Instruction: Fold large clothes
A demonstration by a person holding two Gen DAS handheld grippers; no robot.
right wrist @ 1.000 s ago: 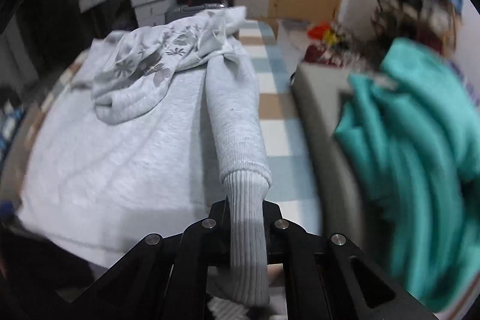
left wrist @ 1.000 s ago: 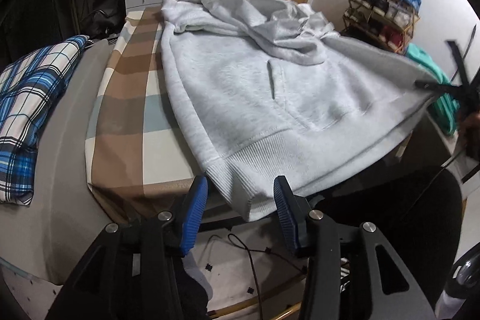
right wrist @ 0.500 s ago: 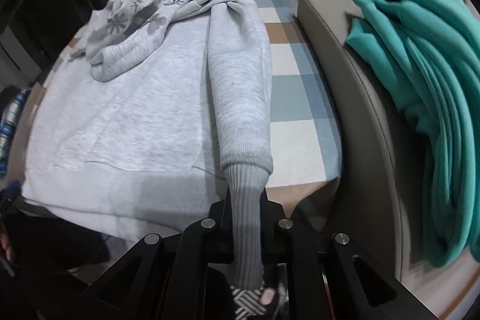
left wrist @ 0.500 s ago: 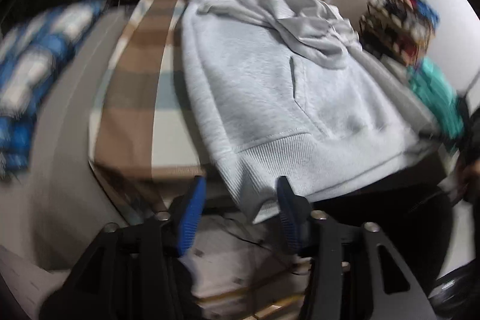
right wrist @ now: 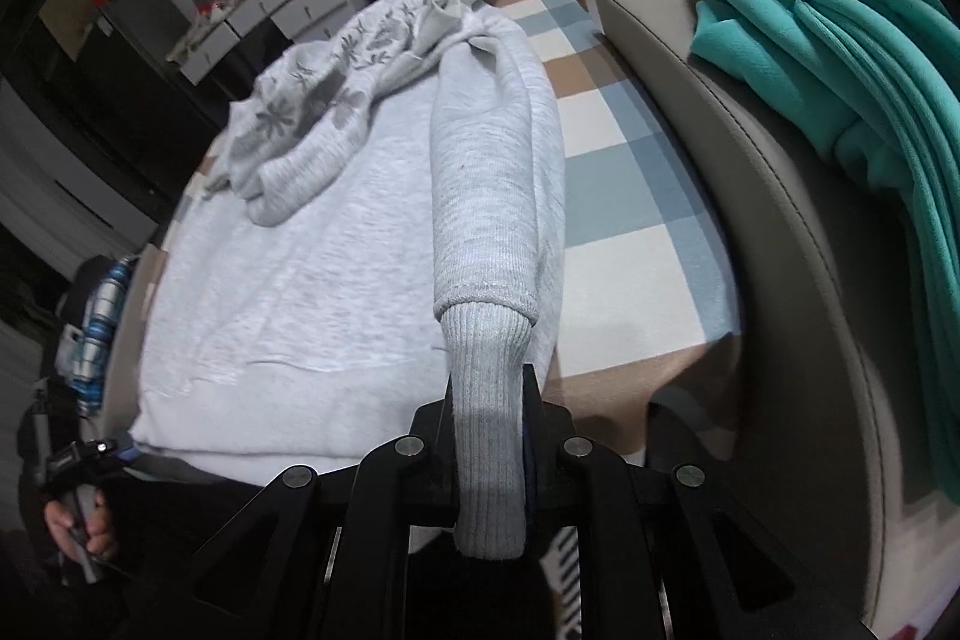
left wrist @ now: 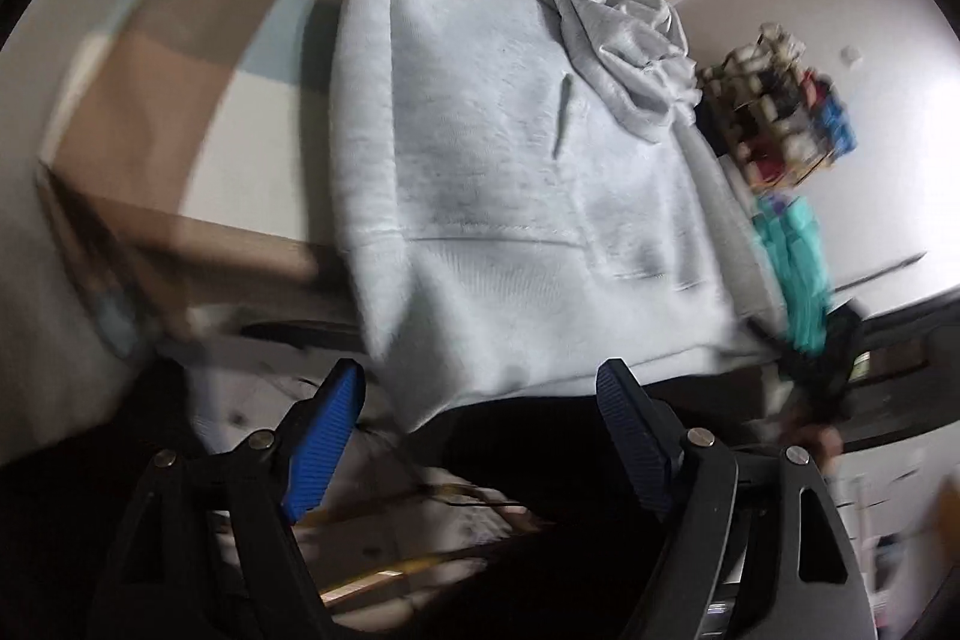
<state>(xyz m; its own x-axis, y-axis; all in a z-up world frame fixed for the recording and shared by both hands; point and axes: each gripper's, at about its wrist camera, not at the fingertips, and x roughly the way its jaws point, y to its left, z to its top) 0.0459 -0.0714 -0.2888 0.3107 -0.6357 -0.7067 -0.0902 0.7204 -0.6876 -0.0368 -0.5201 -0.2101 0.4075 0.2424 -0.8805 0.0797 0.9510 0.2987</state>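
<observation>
Here the left gripper (left wrist: 480, 388) stands spread, its jaws just opened, the hoodie (left wrist: 480, 148) hem near them but unpressed, probably released. The right gripper (right wrist: 487, 400) pinches the cuff (right wrist: 487, 418), keeping the sleeve straight on the bed (right wrist: 630, 196).

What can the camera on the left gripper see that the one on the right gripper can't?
Only the left view shows the left gripper, whose blue-padded jaws have just been opening and stand apart below the hem, and a cluttered shelf rack. Only the right view shows the ribbed grey sleeve cuff pinched in the right gripper. Both show the light grey hooded sweatshirt on the checked blanket, and the teal garment.
</observation>
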